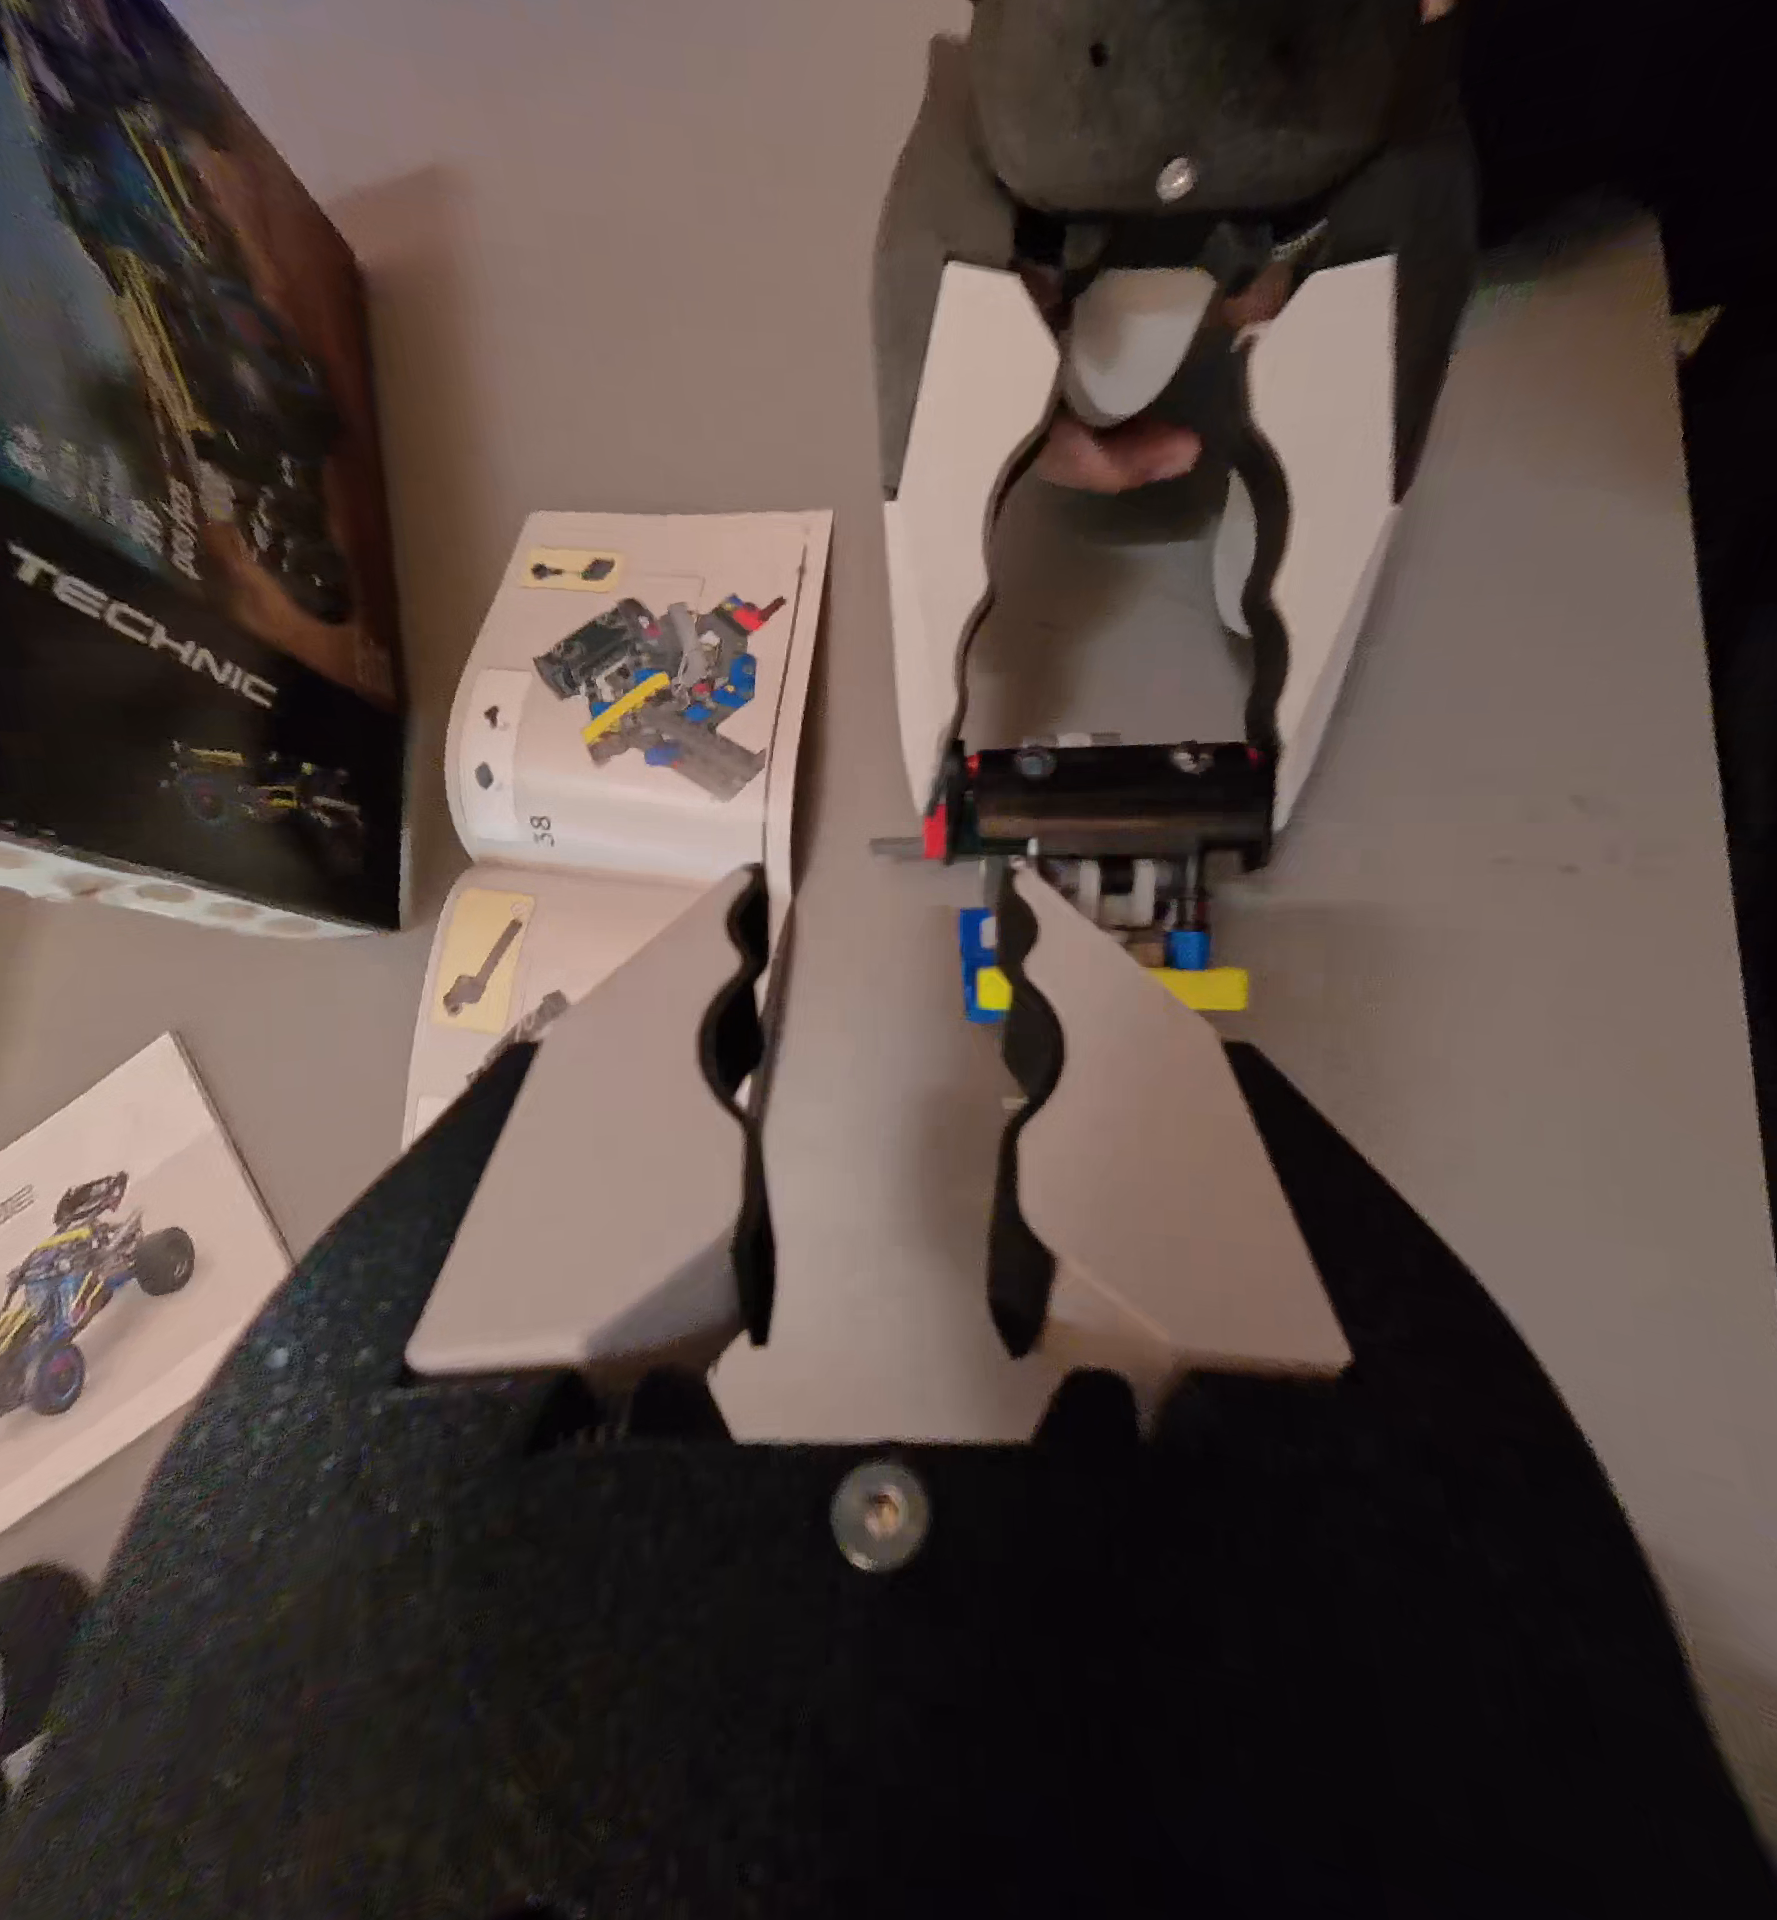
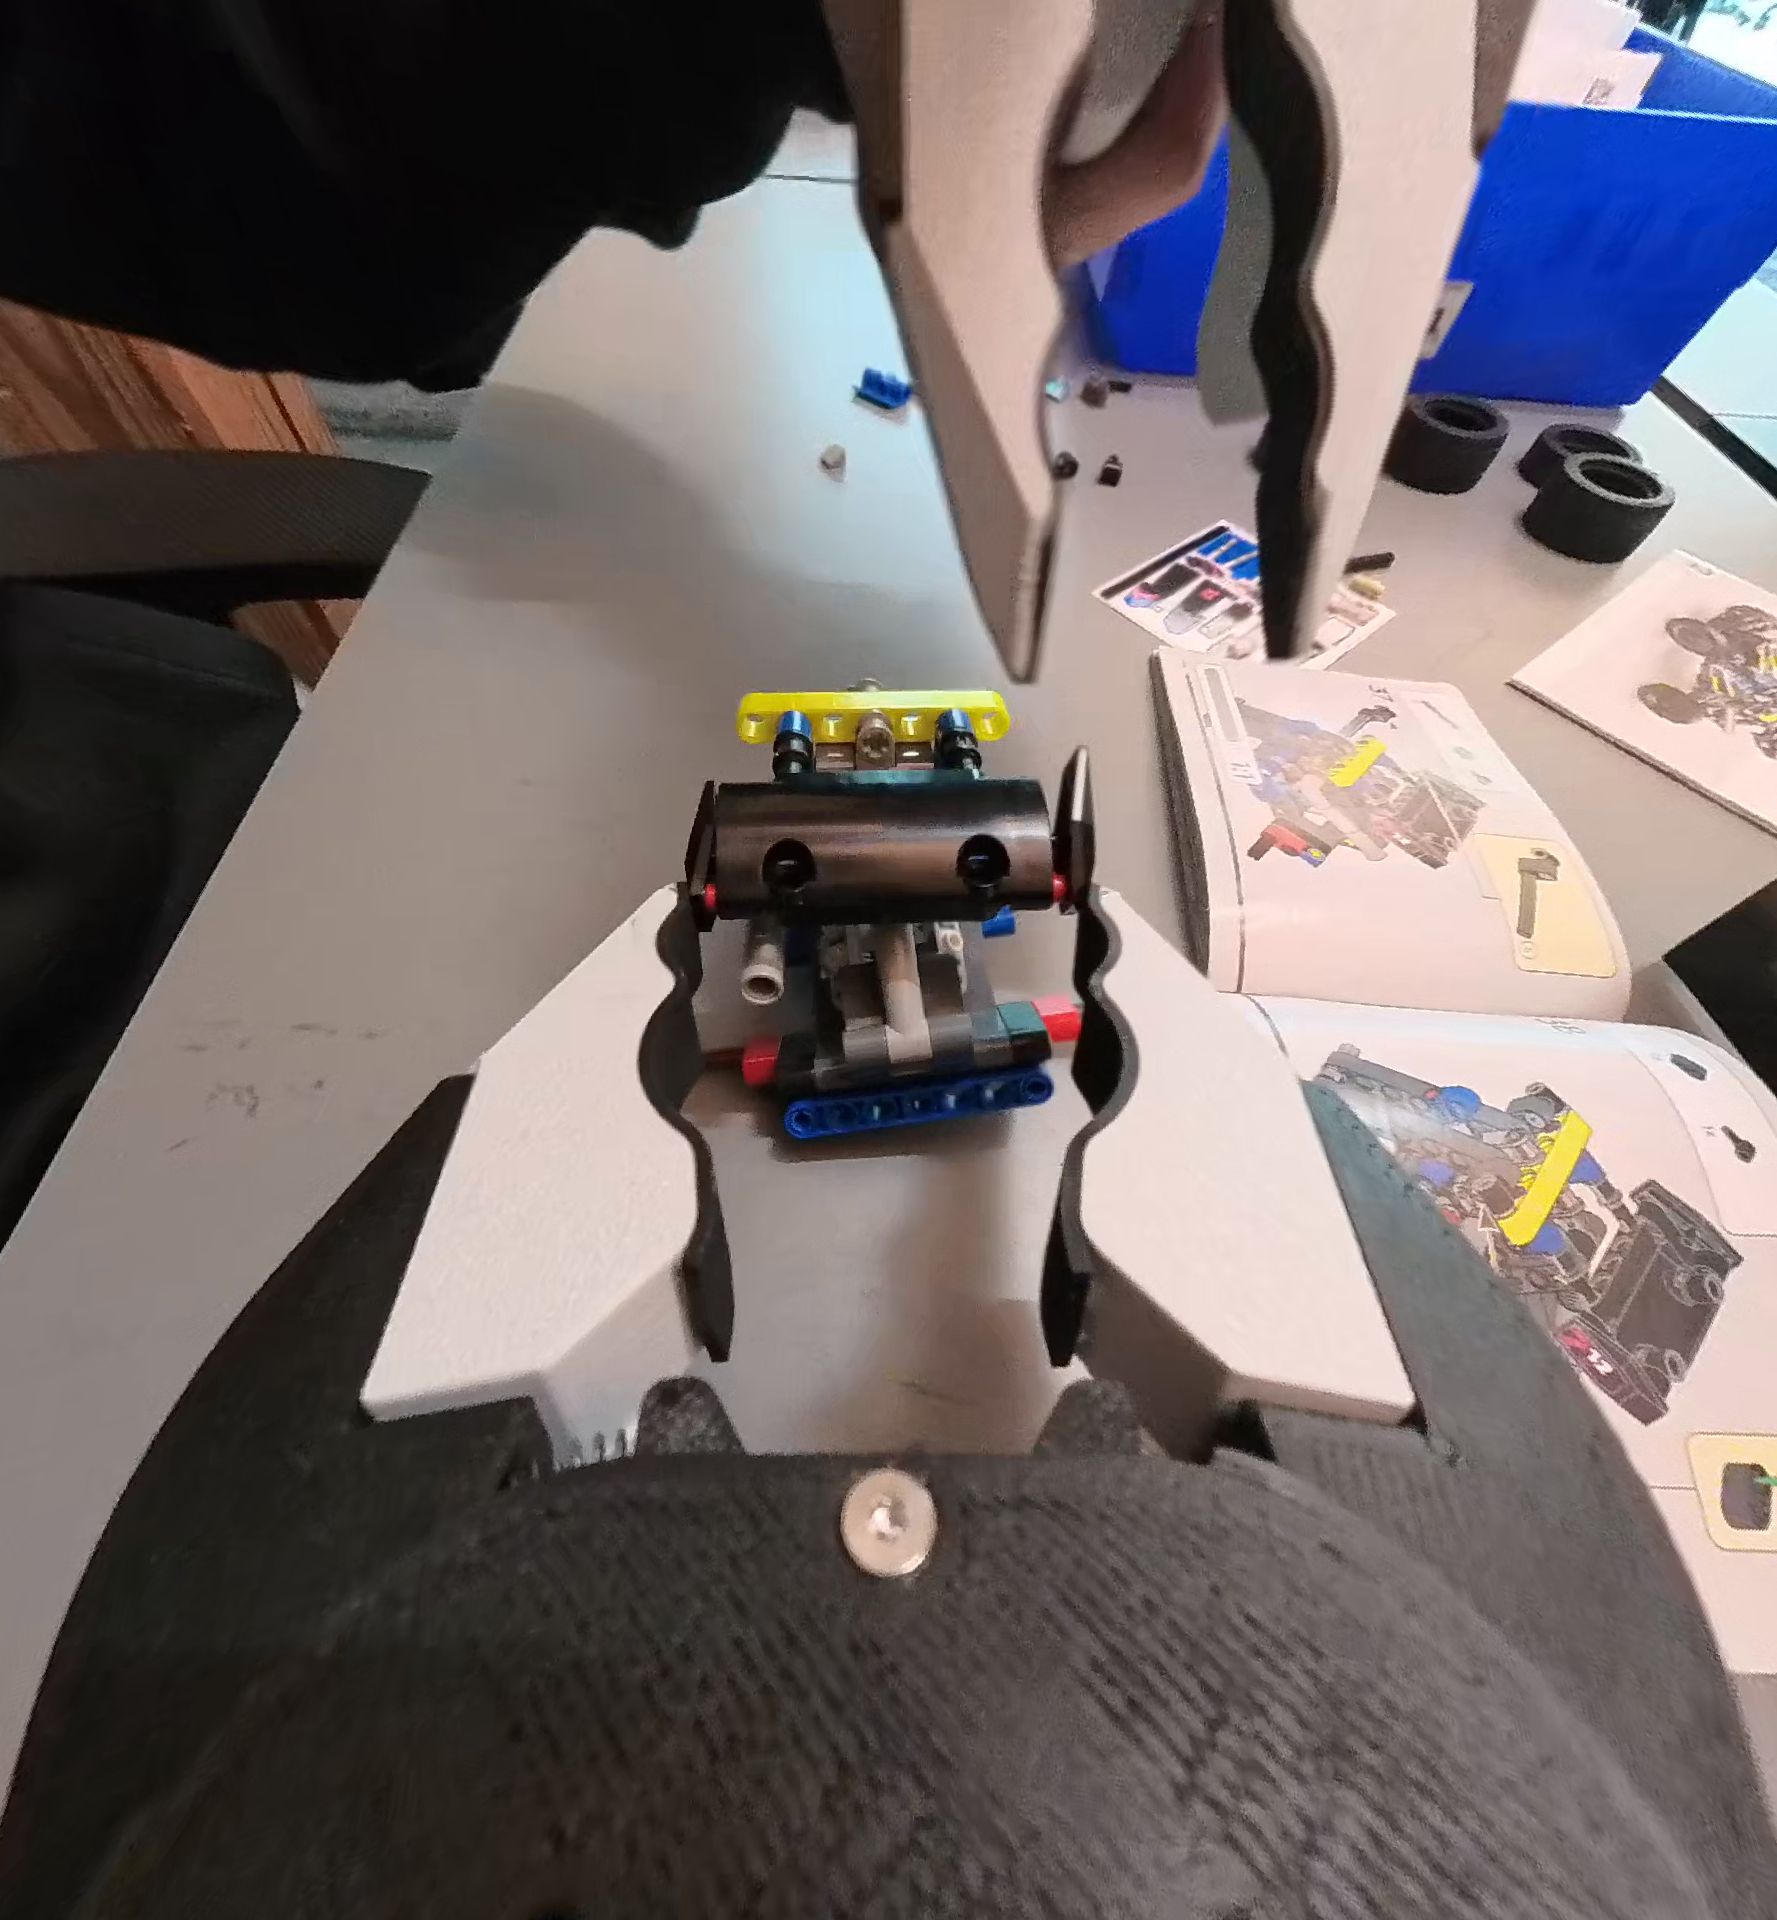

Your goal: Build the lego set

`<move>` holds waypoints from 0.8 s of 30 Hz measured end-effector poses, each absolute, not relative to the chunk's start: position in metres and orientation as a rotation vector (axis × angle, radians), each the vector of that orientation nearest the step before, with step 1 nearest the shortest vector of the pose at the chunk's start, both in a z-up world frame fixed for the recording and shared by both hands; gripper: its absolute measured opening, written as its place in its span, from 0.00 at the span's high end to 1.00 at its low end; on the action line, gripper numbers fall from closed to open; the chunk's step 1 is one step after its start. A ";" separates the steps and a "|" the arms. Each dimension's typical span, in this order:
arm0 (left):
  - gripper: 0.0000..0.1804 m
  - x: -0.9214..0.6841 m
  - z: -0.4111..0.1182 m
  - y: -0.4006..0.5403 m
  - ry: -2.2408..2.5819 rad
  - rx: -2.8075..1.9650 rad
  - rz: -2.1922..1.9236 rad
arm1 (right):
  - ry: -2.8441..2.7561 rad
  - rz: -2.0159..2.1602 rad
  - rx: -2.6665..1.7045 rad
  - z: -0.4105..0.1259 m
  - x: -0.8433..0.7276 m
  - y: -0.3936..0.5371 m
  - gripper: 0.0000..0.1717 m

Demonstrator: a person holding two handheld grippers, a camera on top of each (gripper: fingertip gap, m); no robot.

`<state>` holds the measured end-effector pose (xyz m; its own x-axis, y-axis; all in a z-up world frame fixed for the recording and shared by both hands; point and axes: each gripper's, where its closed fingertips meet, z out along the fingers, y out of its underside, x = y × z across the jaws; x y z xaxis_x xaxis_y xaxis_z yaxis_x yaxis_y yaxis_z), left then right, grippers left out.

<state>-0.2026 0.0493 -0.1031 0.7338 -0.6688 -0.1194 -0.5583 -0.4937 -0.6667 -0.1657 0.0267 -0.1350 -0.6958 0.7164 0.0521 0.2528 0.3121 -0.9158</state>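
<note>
On the tabletop (image 2: 510, 790), a small brick model (image 2: 879, 852) of black, grey, blue and red parts with a yellow beam (image 2: 868, 715) at its far end sits between the fingers of the right hand-held gripper (image 2: 884, 914). That gripper is set fairly wide, and its black pads meet the two end plates of the model's black drum, so it appears to clamp the model across its width. The left hand-held gripper (image 1: 884, 894) is partly open and holds nothing. It hangs just past the model's yellow end, tips pointing down at it.

As a judgement, this hold is sound only while both pads stay square on the drum's flat ends. Pressure on the thin side plates or the red pin heads could twist the model or spring a piece loose, so a light, even squeeze suits it.

The right wrist view alone shows loose small parts, a sticker sheet (image 2: 1196, 582), black tyres (image 2: 1590, 499) and a blue bin (image 2: 1590, 239) beyond the model. It also shows air between the left fingertips and the beam. The left wrist view alone shows the printed set box (image 1: 167, 520) beyond the open instruction booklet (image 1: 645, 665) beside the model.
</note>
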 end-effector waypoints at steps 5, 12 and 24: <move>0.57 -0.166 -0.106 0.036 0.911 -2.151 -0.213 | -2.136 1.358 -0.841 -0.135 -0.165 0.026 0.59; 0.62 -0.153 -0.125 0.040 0.875 -2.128 -0.147 | -2.150 1.291 -0.798 -0.137 -0.165 0.027 0.59; 0.64 -0.156 -0.130 0.035 0.815 -2.081 -0.218 | -2.152 1.269 -0.763 -0.136 -0.166 0.025 0.60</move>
